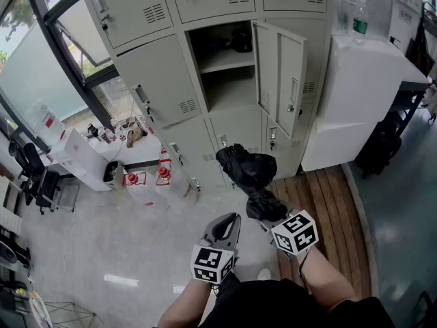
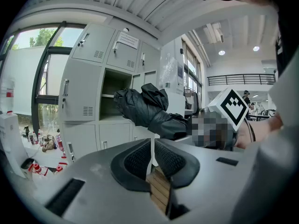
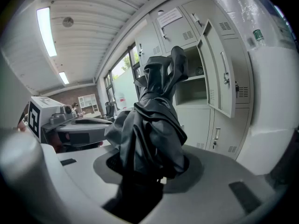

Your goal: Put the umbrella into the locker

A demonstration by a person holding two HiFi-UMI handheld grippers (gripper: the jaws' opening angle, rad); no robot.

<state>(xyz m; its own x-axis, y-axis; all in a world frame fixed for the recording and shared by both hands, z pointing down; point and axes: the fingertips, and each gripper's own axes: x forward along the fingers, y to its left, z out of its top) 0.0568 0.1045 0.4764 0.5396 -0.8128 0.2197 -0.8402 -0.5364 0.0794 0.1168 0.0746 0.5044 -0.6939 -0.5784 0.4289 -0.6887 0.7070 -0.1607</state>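
A folded black umbrella (image 1: 249,173) sticks up and forward from my right gripper (image 1: 268,210), whose jaws are shut on its lower end. In the right gripper view the umbrella (image 3: 152,129) fills the space between the jaws and rises toward the lockers. The grey locker bank has one open compartment (image 1: 220,63) with a shelf, its door (image 1: 281,74) swung out to the right. My left gripper (image 1: 225,232) hangs lower left of the umbrella with its jaws nearly together and nothing between them; in the left gripper view the umbrella (image 2: 145,108) lies ahead of that gripper (image 2: 152,154).
A dark object (image 1: 240,43) sits on the upper shelf of the open compartment. A white cabinet (image 1: 358,98) with a bottle (image 1: 360,19) stands right of the lockers. Red-and-white items (image 1: 147,176) lie on the floor at the left. Wooden decking (image 1: 334,210) runs along the right.
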